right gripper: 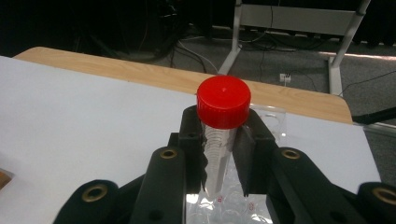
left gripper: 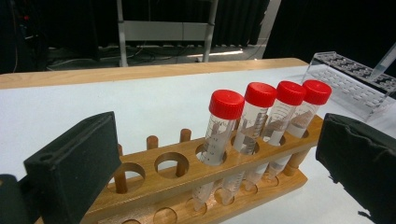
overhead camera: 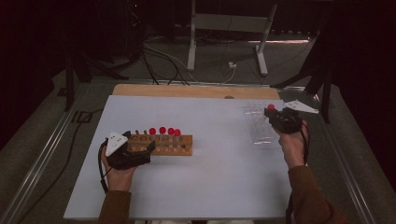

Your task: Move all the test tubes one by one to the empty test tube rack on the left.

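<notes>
The right tongs (right gripper: 223, 154) are clamped on a red-capped tube (right gripper: 220, 135), upright above the clear rack (overhead camera: 259, 122) at the surface's right side. The wooden rack (overhead camera: 161, 144) lies well apart to the left, flanked by the wide-open left tongs (overhead camera: 140, 148); its free holes sit at its left end, so I judge the tube must cross leftward, kept vertical

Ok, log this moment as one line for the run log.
right gripper: shut on red-capped tube above clear rack | left gripper: open around wooden rack | four tubes in wooden rack
</notes>
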`<act>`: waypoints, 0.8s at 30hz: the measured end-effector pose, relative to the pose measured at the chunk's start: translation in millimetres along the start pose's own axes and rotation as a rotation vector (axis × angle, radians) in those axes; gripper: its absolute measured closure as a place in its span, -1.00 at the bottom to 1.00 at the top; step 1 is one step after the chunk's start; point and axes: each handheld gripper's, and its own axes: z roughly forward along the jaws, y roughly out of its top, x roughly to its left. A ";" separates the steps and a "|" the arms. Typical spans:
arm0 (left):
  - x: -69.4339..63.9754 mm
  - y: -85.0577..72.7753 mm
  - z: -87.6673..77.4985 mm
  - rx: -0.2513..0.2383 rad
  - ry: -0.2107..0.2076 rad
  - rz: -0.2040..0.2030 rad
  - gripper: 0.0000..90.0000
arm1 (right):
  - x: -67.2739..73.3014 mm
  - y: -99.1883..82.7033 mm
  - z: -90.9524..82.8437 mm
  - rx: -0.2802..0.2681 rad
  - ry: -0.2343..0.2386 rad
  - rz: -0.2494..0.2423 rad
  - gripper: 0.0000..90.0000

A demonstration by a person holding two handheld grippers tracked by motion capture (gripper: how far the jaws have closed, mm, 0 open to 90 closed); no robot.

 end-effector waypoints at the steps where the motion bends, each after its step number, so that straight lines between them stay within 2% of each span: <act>1: 0.0 0.0 0.0 0.000 0.000 0.000 -0.99 | -0.1 0.7 -1.0 -0.005 0.001 0.001 0.65; 12: 0.3 0.0 -0.3 -0.002 0.002 -0.004 -0.99 | 3.6 8.4 -9.3 -0.017 0.031 -0.013 0.65; 16: 0.0 0.2 -0.5 -0.001 0.002 -0.001 -0.99 | 5.2 7.3 -10.3 -0.021 0.059 0.006 0.65; 24: -1.8 1.2 -0.5 -0.001 0.002 0.009 -0.99 | 12.6 3.6 -11.6 -0.013 0.093 -0.001 0.65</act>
